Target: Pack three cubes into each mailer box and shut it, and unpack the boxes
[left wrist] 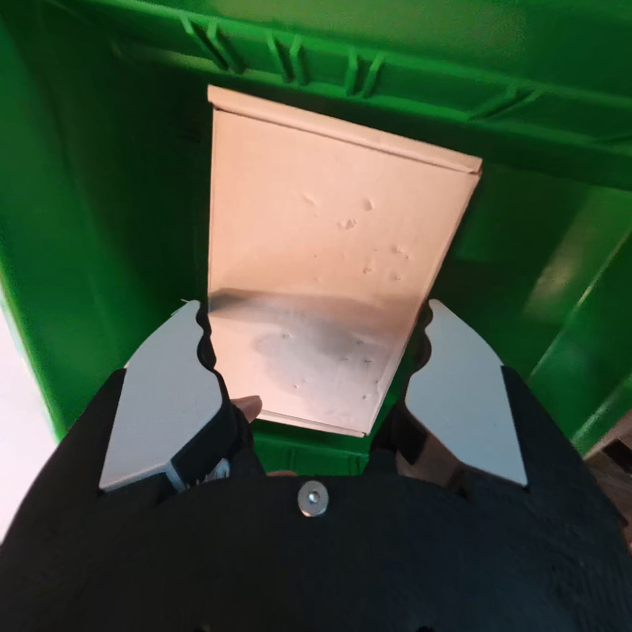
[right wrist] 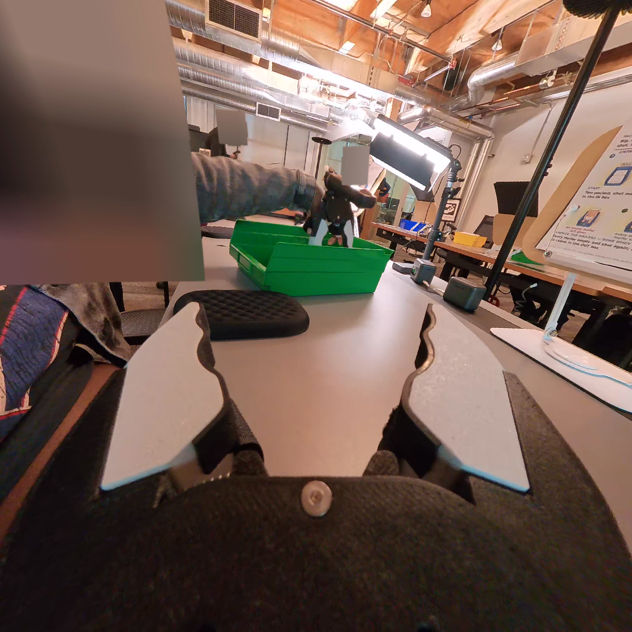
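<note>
The mailer box (left wrist: 318,260), shut and flat, lies inside the green bin (left wrist: 102,205), framed between the left gripper (left wrist: 313,328) whose fingers (left wrist: 164,393) stand apart on either side of its near end without clamping it. For a sound pick, lower squarely until both fingers flank the box's side edges, then close evenly to avoid denting the cardboard. The right gripper (right wrist: 313,345) hovers over the desk (right wrist: 325,369), fingers apart and empty; farther off, the bin holds no visible cubes.
</note>
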Available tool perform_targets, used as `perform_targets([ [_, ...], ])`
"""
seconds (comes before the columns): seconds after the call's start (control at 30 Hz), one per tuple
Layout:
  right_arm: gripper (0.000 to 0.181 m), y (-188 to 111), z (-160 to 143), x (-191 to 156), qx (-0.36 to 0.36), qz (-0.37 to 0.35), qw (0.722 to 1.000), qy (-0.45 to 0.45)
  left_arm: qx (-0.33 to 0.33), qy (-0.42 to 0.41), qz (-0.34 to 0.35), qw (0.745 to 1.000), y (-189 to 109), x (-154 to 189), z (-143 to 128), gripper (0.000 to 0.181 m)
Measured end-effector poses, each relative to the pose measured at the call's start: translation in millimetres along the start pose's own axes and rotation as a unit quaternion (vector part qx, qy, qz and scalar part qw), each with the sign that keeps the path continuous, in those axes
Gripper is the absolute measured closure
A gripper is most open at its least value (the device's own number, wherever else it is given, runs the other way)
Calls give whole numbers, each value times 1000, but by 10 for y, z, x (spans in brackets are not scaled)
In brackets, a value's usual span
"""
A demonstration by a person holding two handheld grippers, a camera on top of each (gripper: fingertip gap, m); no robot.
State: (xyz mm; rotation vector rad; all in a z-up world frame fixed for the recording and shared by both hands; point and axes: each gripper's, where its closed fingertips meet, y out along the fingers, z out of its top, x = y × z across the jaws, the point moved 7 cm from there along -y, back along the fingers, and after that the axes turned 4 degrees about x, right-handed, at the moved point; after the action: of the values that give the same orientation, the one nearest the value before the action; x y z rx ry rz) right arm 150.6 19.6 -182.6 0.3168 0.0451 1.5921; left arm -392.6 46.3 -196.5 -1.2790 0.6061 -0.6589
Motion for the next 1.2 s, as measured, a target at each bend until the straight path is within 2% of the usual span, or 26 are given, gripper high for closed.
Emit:
perform_targets([
  [0.13,65,2,0,-6,-1,1,1000,-2,-9,8,9,1000,41,8,23,57],
  [0.27,65,0,2,-4,0,0,1000,-1,-44,14,-2,999,192,-1,-26,49],
  [0.4,65,2,-1,-2,-1,0,1000,-1,-41,30,2,999,148,40,-31,50],
  [0.57,66,5,-6,-5,-4,0,1000,-1,-37,30,31,998,-93,91,-48,51],
  [0.73,66,9,-7,-12,-6,1,1000,-4,-34,44,82,995,-519,178,57,52],
  [0.87,66,12,-10,-15,-8,2,1000,-5,-41,60,130,989,-965,329,313,52],
  [1.0,67,13,-10,-20,-9,2,1000,-8,-41,85,158,983,-1301,572,778,52],
  [1.1,67,13,-10,-26,-11,2,1000,-11,-47,129,160,977,-1326,836,1219,52],
  [1.2,66,9,-9,-32,-14,3,1000,-16,-46,190,148,970,-1151,1146,1665,52],
])
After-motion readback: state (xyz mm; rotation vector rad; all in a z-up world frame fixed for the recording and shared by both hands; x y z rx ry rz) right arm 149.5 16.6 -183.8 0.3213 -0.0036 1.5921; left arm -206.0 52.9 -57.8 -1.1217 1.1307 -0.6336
